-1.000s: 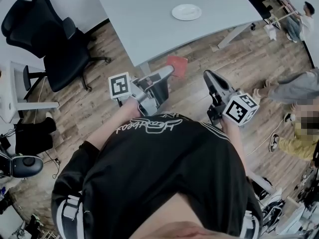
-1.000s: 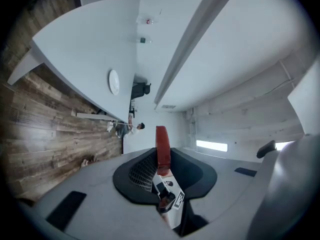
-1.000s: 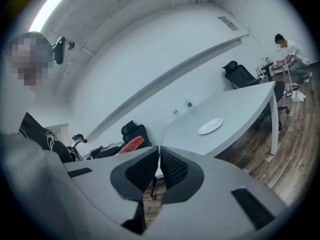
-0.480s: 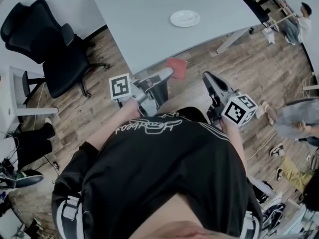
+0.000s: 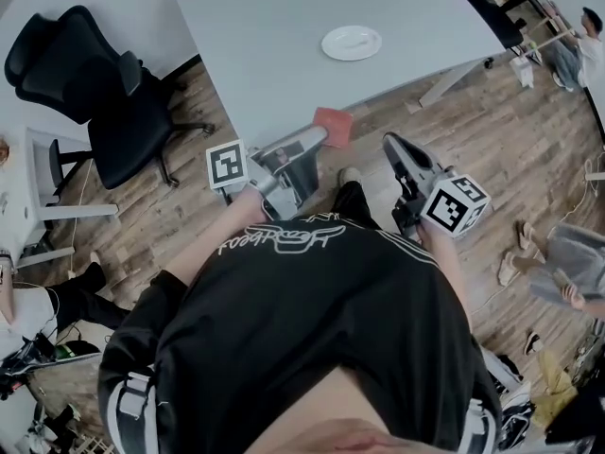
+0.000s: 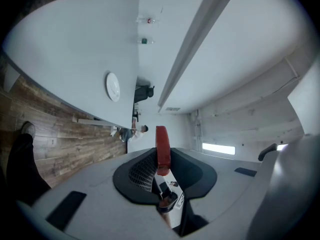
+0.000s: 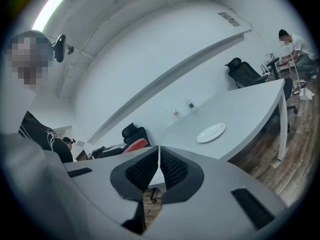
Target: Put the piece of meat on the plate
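— Against the left wall, a black office chair (image 5: 85,83) stands on the wooden floor (image 5: 473,112). What is the person holding next to it?

— That's the left gripper (image 5: 319,136), jaws pinching the piece of meat (image 5: 334,127). The red slab is held out over the floor, just short of the worktop (image 5: 284,17) edge. Seen along that gripper, the meat (image 6: 162,141) stands edge-on between the ribbed pads (image 6: 142,171).

— And the plate?

— The white plate (image 5: 351,43) sits on the pale worktop, beyond the meat and a little to its right, well apart from it.

— The other hand?

— The right gripper (image 5: 392,146) is level with the left one, jaws pressed together with nothing between them. Its marker cube (image 5: 456,206) sits back near the person's black top. Its own view looks over the closed jaws (image 7: 159,156) at the plate (image 7: 210,132), with the meat (image 7: 135,145) off to the left.

— Anyone else in the room?

— At the far right, a bystander (image 5: 586,50) in a white shirt stands beyond the end of the worktop.
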### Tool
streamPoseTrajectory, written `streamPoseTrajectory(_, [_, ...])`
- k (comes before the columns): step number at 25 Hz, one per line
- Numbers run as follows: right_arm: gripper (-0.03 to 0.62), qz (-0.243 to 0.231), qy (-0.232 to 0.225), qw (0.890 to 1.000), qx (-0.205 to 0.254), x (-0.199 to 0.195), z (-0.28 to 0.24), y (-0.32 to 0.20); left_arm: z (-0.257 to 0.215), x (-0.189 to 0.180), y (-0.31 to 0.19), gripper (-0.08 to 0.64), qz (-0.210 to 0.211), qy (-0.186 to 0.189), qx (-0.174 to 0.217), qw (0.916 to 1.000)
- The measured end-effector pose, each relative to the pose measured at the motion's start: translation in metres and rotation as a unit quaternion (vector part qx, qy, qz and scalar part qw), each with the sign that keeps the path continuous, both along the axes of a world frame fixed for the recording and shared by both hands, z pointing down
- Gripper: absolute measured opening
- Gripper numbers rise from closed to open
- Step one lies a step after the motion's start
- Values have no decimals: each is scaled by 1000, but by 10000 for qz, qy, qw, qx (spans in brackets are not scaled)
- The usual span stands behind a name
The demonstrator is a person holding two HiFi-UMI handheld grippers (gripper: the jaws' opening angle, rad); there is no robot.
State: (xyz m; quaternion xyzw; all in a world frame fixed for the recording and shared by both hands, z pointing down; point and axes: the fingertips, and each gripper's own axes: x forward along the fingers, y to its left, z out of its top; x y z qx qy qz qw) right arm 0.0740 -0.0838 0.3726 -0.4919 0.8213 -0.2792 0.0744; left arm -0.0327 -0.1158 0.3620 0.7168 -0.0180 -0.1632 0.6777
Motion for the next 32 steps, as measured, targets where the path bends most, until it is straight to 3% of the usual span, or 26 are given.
streamPoseTrajectory(16, [14, -461, -178, 9983, -302, 77, 20, -108, 29, 78, -94, 83, -397, -315, -307, 9982])
streamPoseTrajectory(32, [14, -1019, -249, 9937, -397, 116, 25, -185, 31, 121, -158, 83, -869, -448, -353, 9946])
